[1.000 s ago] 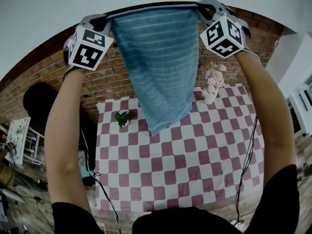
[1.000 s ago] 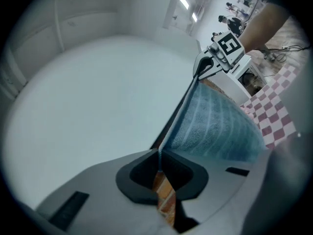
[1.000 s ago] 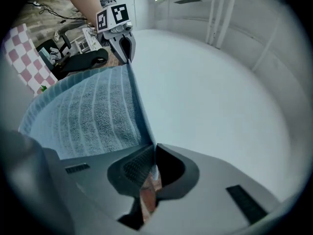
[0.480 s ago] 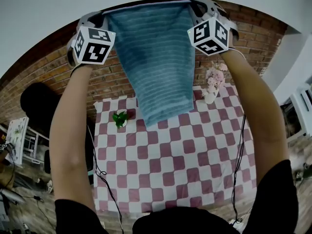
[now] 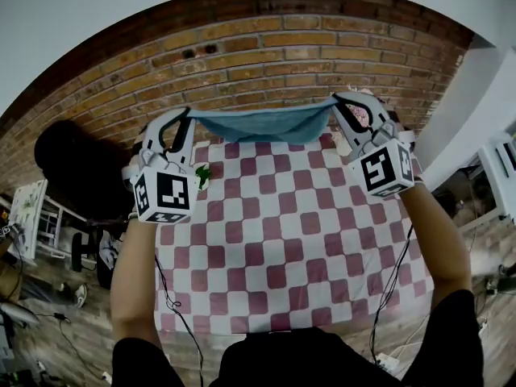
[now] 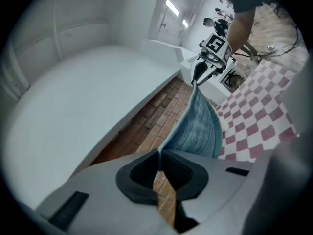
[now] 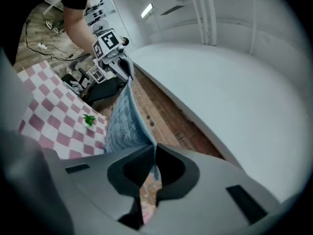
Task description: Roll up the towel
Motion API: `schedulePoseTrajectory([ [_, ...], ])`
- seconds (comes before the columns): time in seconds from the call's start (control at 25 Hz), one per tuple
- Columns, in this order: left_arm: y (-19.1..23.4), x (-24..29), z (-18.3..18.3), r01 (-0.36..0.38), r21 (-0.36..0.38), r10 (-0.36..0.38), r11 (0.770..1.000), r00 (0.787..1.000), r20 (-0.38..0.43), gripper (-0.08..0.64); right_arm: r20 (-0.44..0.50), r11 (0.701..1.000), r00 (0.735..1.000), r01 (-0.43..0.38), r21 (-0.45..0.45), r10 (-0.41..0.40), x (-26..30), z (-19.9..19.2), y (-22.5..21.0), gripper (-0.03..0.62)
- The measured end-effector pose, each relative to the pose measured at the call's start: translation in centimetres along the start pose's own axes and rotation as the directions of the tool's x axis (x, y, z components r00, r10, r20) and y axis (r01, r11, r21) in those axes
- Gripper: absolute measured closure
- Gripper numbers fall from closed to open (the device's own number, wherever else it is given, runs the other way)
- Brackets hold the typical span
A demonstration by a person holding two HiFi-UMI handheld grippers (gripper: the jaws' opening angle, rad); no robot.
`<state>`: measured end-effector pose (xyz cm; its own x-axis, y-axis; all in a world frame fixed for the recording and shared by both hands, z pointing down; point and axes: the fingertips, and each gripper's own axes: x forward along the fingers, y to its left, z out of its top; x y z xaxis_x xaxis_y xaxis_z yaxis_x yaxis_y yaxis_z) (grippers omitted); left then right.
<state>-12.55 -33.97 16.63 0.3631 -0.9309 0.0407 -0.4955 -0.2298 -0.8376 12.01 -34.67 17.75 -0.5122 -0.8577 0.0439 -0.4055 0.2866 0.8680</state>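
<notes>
A blue ribbed towel (image 5: 262, 123) is stretched between my two grippers over the far edge of the red-and-white checked table (image 5: 290, 240). My left gripper (image 5: 187, 119) is shut on its left top corner, my right gripper (image 5: 339, 107) on its right top corner. In the left gripper view the towel (image 6: 198, 126) runs from the closed jaws (image 6: 159, 163) across to the other gripper (image 6: 198, 75). The right gripper view mirrors this: the towel (image 7: 124, 121) leaves the jaws (image 7: 154, 153) and reaches the left gripper (image 7: 124, 70). The towel's lower part is hidden behind its top edge.
A small green plant (image 5: 201, 176) stands at the table's far left, close under the left gripper. A brick wall (image 5: 266, 47) rises just behind the table. A black chair (image 5: 72, 164) and a white rack (image 5: 28, 216) stand to the left. Cables (image 5: 169, 297) hang off the table's near side.
Both grippers have come down together from overhead to just above the table's far edge, carrying the towel. The towel no longer hangs long in front of the wall.
</notes>
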Motion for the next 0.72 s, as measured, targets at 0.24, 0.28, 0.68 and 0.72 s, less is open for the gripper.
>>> schedulePoseTrajectory([
  [0.24,-15.9,-6.9,-5.9,0.201,-0.19,-0.224,0.961,0.969,-0.106,0.535,-0.078,0.972,0.974,-0.2,0.121,0.211,-6.8,-4.5,15.2,0.577],
  [0.28,-18.6,-8.2,-6.9,0.234,-0.224,-0.267,0.946,0.956,-0.126,0.535,-0.088,0.964,0.966,-0.231,0.128,0.243,-8.1,-5.1,17.6,0.577],
  [0.68,-35.6,-19.9,-10.8,0.383,-0.353,-0.484,0.853,0.833,-0.266,0.534,-0.109,0.833,0.842,-0.489,0.26,0.528,-19.9,-8.8,35.7,0.577],
  [0.72,-36.5,-20.7,-10.9,0.392,-0.351,-0.494,0.851,0.823,-0.279,0.534,-0.107,0.822,0.835,-0.496,0.279,0.54,-20.8,-8.9,36.6,0.577],
])
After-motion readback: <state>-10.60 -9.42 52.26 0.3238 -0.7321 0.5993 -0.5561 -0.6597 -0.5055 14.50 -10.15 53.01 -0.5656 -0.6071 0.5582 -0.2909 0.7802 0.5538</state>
